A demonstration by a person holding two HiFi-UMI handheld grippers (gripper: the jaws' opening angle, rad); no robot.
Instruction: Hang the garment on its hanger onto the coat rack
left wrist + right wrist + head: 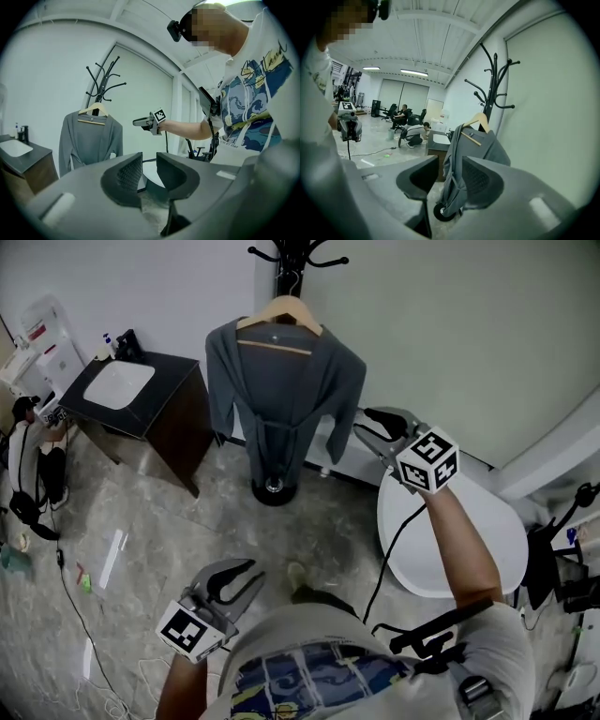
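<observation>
Head view: grey garment (pixel 281 395) hangs on wooden hanger (pixel 278 313), hooked on coat rack (pixel 289 268) at the wall | right gripper (pixel 364 423) raised near garment's sleeve, not touching, jaws wide, empty | left gripper (pixel 253 573) low beside person's body, jaws narrowly apart, empty | dark cabinet (pixel 178 427) left of rack.

No wording can be read anywhere. The person's T-shirt (pixel 255 93) bears a line of cursive script above its blue print, too distorted to make out, and the white wall box (pixel 42 329) left of the dark cabinet (pixel 173 423) has a red label, illegible
</observation>
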